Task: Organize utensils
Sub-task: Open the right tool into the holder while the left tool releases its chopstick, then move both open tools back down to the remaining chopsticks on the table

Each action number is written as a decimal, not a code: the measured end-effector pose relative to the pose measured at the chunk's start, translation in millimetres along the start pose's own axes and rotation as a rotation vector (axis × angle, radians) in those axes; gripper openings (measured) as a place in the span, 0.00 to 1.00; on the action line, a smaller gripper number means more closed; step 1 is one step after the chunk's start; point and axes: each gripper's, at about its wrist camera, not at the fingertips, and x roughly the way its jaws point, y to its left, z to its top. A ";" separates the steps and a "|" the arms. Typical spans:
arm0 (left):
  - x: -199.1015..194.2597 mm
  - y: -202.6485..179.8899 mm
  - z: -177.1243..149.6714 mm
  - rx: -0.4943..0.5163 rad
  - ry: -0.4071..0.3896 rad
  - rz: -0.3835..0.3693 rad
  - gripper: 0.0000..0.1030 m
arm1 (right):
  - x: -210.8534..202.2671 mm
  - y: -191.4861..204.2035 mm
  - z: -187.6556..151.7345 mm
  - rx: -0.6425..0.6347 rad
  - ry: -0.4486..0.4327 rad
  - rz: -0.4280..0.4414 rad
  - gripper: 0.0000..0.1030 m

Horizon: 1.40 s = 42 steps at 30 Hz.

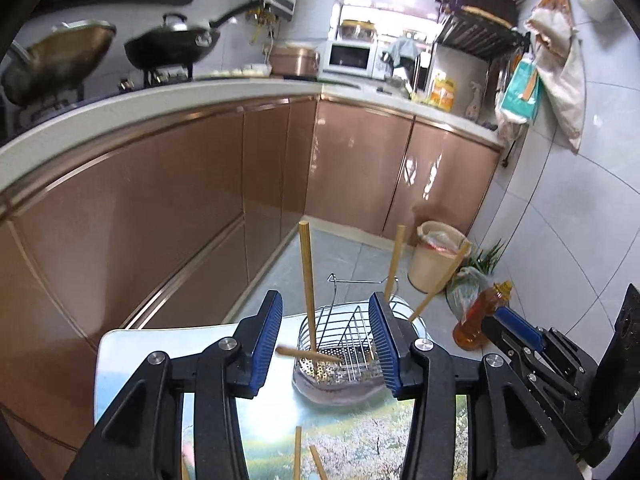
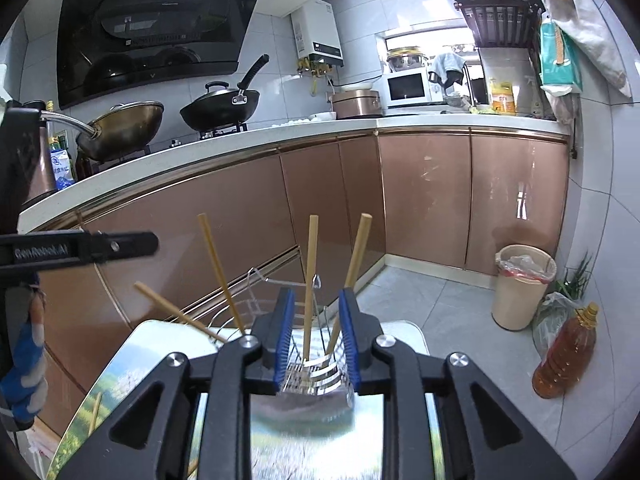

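A wire utensil basket (image 1: 344,344) stands on a small table with a landscape print (image 1: 352,440). Several wooden chopsticks (image 1: 308,272) stand or lean in it, and one lies across its rim. Two loose chopsticks (image 1: 298,456) lie on the table near me. My left gripper (image 1: 326,344) is open and empty, just short of the basket. In the right wrist view the basket (image 2: 312,368) sits between my right gripper's jaws (image 2: 316,344), which are open. An upright chopstick (image 2: 310,280) stands between them, not gripped. A loose chopstick (image 2: 94,412) lies at the table's left.
Copper-coloured cabinets (image 2: 420,196) under a white counter run along the back. A beige bin (image 2: 520,288), a bag of greens and an oil bottle (image 2: 564,352) stand on the tiled floor at the right. Woks sit on the stove (image 2: 216,108).
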 end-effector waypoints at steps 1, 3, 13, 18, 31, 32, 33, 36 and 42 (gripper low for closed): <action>-8.8 -0.3 -3.2 -0.001 -0.013 0.003 0.43 | -7.0 2.0 -0.4 0.002 0.001 -0.004 0.21; -27.7 1.8 -9.4 -0.017 -0.045 -0.002 0.43 | -25.1 6.5 -0.3 0.010 -0.011 -0.009 0.21; -101.6 21.5 -53.1 -0.120 -0.135 -0.005 0.43 | -95.9 24.0 -9.8 0.051 -0.054 -0.006 0.21; -125.1 28.0 -75.5 -0.128 -0.155 0.019 0.43 | -113.8 33.7 -23.8 0.073 -0.058 0.019 0.21; -156.6 37.7 -103.9 -0.139 -0.157 0.104 0.66 | -142.0 34.5 -39.4 0.092 -0.071 0.047 0.21; -159.5 40.5 -105.7 -0.143 -0.158 0.107 0.66 | -143.5 34.2 -40.7 0.093 -0.068 0.043 0.21; -162.2 43.6 -106.9 -0.148 -0.158 0.112 0.67 | -144.6 33.7 -41.7 0.095 -0.067 0.042 0.21; -169.5 50.6 -109.9 -0.163 -0.158 0.133 0.70 | -149.4 30.6 -44.8 0.109 -0.067 0.043 0.22; -183.9 65.7 -115.9 -0.179 -0.153 0.174 0.71 | -155.0 28.3 -52.0 0.116 -0.065 0.047 0.22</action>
